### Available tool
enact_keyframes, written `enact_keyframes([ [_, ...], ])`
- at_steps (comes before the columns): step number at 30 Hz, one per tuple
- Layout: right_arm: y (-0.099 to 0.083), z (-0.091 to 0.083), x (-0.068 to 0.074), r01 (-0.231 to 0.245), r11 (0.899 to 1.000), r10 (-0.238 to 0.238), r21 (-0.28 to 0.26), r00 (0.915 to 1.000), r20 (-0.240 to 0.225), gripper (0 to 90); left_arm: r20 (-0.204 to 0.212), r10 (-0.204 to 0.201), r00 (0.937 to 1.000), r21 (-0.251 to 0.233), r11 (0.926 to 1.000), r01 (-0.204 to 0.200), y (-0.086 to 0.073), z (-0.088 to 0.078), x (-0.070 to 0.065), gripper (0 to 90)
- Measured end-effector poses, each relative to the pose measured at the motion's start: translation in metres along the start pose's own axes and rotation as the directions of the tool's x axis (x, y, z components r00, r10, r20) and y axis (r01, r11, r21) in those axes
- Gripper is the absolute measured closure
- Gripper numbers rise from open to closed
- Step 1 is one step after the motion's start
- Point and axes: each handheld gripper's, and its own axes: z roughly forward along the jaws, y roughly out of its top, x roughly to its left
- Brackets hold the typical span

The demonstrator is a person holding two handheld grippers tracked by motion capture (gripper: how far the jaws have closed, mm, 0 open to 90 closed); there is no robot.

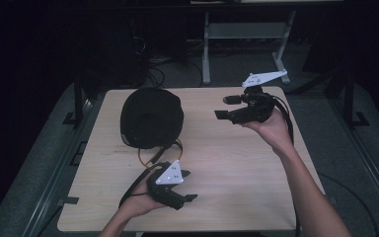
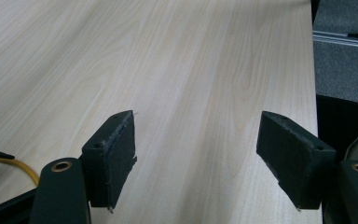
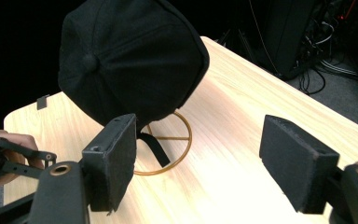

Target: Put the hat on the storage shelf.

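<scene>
Left gripper fingers spread over bare table; cap far-left.

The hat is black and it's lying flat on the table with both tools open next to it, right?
Not flat. The right gripper view shows the black hat sitting up on a gold wire stand above the table. Both tools, left and right, are open.

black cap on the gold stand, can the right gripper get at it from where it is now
Probably yes. The right gripper is open and aimed at the black cap, which sits on its gold wire stand, and only bare table lies between them.
</scene>
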Motion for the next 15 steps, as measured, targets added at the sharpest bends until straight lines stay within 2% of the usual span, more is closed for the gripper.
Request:
enact_keyframes([
  [15,-0.029,-0.021,-0.01,-0.033,0.999,0.033,0.009,0.9992,0.023,22.5,0.002,-0.012,0.9999,0.012,0.9998,0.012,-0.002,0.003,0.001,24.9],
])
